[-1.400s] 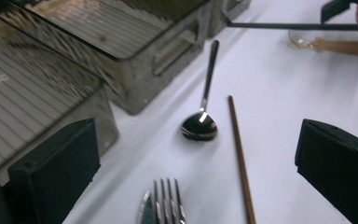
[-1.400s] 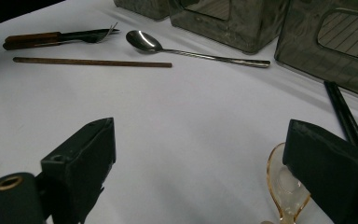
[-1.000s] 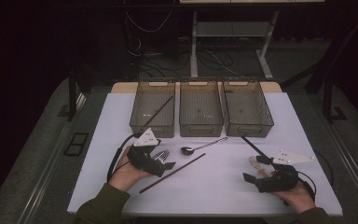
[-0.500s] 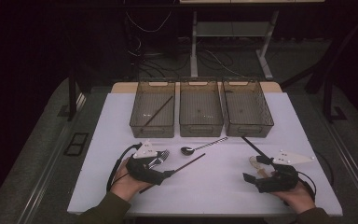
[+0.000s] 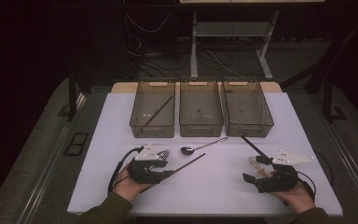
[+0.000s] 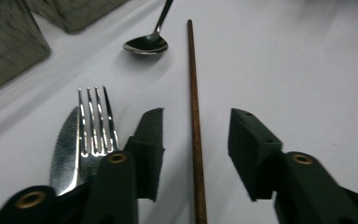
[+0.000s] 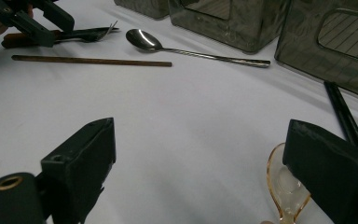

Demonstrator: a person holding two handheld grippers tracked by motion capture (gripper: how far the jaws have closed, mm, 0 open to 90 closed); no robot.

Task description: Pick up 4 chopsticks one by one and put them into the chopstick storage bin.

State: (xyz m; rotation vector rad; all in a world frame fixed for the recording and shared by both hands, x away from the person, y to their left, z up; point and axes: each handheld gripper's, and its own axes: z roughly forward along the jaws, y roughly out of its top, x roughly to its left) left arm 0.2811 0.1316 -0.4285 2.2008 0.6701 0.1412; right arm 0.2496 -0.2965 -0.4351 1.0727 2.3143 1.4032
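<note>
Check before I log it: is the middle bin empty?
Apparently empty: the middle bin shows bare mesh floor, unlike the left bin holding a chopstick.

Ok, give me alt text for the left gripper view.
A brown chopstick lies on the white table between the left gripper's closing jaws, untouched. A fork and knife lie left, a spoon beyond.

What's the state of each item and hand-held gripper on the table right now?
Left hand-held gripper: jaws just closing, straddling the brown chopstick, pads not yet on it.
Right hand-held gripper: open, holding nothing.
Brown chopstick: flat on table.
Metal spoon: flat on table.
Fork: flat, beside the knife.
Knife: flat.
Left bin: holds one chopstick.
Amber spoon: flat by right jaw.
</note>
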